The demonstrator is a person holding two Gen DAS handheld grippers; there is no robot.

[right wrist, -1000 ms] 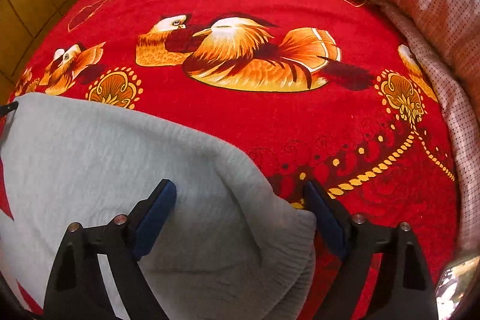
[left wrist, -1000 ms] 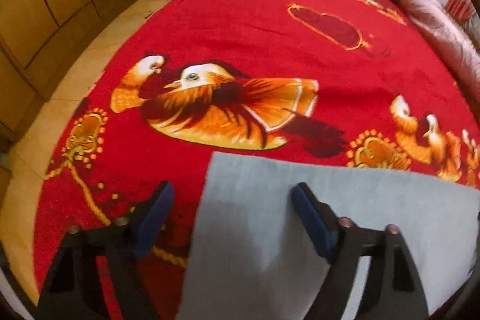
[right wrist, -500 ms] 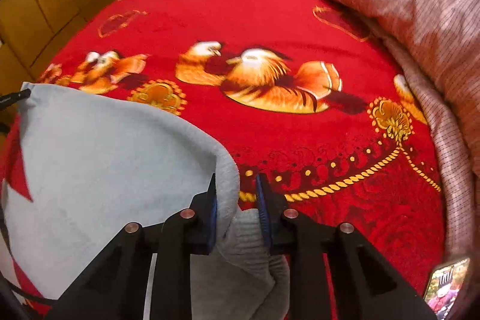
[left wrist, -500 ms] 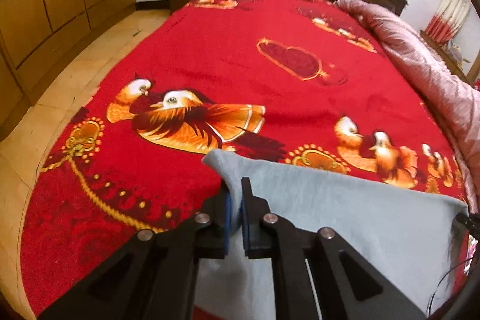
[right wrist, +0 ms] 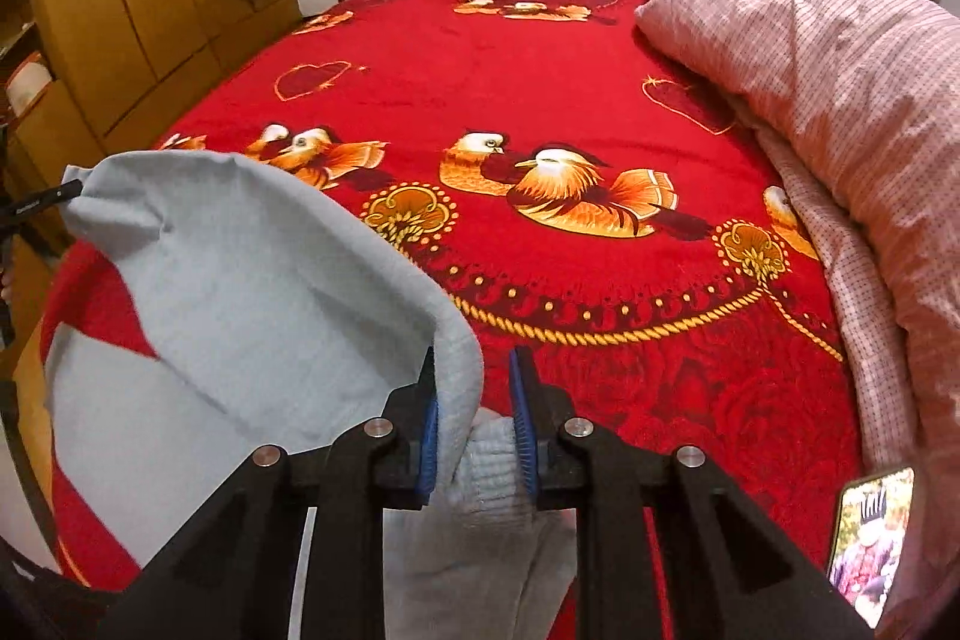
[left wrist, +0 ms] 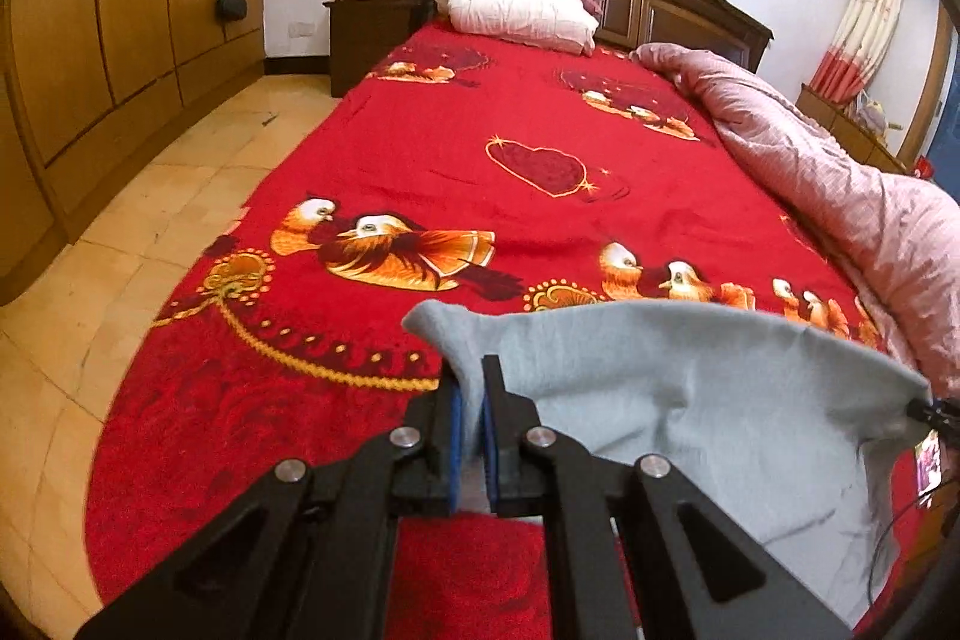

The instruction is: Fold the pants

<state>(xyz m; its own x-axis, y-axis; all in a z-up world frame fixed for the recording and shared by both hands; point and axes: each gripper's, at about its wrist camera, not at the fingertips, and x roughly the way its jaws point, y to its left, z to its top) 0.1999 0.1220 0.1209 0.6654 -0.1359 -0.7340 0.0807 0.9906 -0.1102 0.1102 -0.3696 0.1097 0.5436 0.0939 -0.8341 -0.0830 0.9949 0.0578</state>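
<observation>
The pants are light grey knit (left wrist: 690, 406), lifted above the near end of a red bed. My left gripper (left wrist: 471, 403) is shut on their left corner, the cloth pinched between the blue pads. From there the fabric stretches right to the other gripper's tip at the frame edge. In the right wrist view the grey pants (right wrist: 240, 292) hang in a sagging sheet toward the left. My right gripper (right wrist: 474, 400) is shut on a bunched ribbed edge of them, and cloth dangles below its fingers.
The red bedspread (left wrist: 480, 172) with bird and heart prints runs to pillows (left wrist: 516, 4) and a dark headboard. A pink quilt (right wrist: 840, 100) is heaped along the right side. A phone (right wrist: 870, 538) lies at the near right. Wooden wardrobes (left wrist: 90, 10) and tiled floor lie left.
Both grippers went from open over the flat pants to shut on the cloth, then rose, lifting the grey fabric off the bedspread.
</observation>
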